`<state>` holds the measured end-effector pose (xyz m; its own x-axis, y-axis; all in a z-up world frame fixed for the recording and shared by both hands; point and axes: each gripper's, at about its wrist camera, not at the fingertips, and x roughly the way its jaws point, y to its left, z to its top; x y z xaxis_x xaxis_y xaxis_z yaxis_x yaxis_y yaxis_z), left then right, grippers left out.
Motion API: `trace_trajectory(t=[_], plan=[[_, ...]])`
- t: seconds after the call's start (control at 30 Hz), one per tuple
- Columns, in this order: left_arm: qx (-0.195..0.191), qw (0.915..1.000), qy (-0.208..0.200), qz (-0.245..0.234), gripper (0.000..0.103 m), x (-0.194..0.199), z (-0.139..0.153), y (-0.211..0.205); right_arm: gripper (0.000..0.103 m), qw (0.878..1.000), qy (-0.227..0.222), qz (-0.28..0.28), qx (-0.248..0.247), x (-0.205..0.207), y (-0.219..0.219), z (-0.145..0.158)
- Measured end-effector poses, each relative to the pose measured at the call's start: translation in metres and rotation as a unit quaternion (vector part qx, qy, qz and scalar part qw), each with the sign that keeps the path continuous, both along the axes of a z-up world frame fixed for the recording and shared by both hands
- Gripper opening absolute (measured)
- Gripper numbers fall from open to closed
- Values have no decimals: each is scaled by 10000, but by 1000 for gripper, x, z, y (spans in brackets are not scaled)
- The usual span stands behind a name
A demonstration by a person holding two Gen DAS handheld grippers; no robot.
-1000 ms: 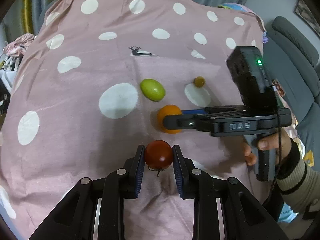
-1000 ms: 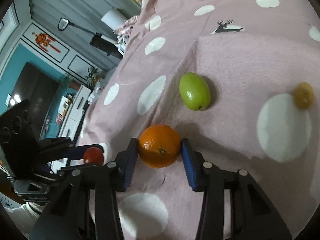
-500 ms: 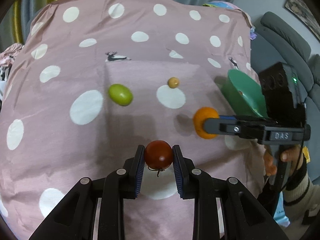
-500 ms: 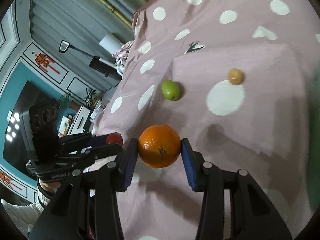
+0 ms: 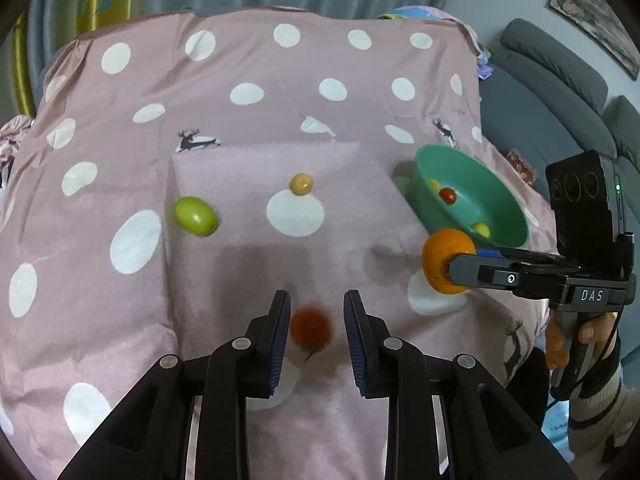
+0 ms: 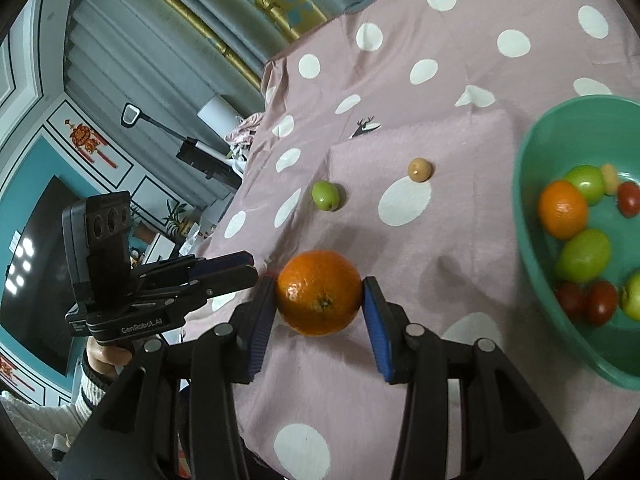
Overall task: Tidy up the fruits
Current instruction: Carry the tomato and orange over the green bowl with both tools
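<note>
A teal bowl [image 5: 516, 216] [image 6: 524, 208] with several fruits stands at the right of the pink dotted cloth. My right gripper [image 6: 319, 285] [image 5: 448, 266] is shut on an orange [image 6: 319, 292] [image 5: 438, 248], held above the cloth just left of the bowl. My left gripper [image 5: 316, 300] [image 6: 246, 267] has its jaws close together. A red tomato [image 5: 310, 327] shows blurred and low between its pads, with a gap to the right pad. A green fruit [image 5: 195, 216] [image 6: 326, 196] and a small tan fruit [image 5: 301, 184] [image 6: 419, 169] lie on the cloth.
The cloth [image 5: 248, 260] drapes over a raised flat block and falls away at its edges. A grey sofa [image 5: 560, 92] stands to the right beyond the bowl. A person's hand [image 5: 588, 328] holds the right gripper's handle.
Both grippers have moved right and up, and the bowl has come into view. The orange stays gripped. The tomato, held firmly before, now looks smaller, lower and blurred between the left pads.
</note>
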<state>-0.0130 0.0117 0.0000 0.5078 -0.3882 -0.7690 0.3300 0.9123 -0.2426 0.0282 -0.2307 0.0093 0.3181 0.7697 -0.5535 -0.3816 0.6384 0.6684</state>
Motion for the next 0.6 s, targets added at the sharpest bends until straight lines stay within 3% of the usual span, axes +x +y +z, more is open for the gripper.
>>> trace_trajectory(t=[0.3,0.4,0.43,0.53,0.6], plan=[[171,9998,-38,7,28,6,-6,-8,43,9999,-88,-117,76,-10,-13,6],[37,9996,259,-58,28,12,-23,-9,43,9998,-124,-123,104,-13,-15,8],[68,9994,321,-99,31,13,-29,-10,43,9998,-125,-135,113,-14,-16,8],[299,9978,563,-153,54,15,-48,-19,43,9998,-90,-162,121,-12,-17,6],[390,9969,656,-181,59,14,-57,-22,43,9998,-76,-164,119,-11,-17,4]])
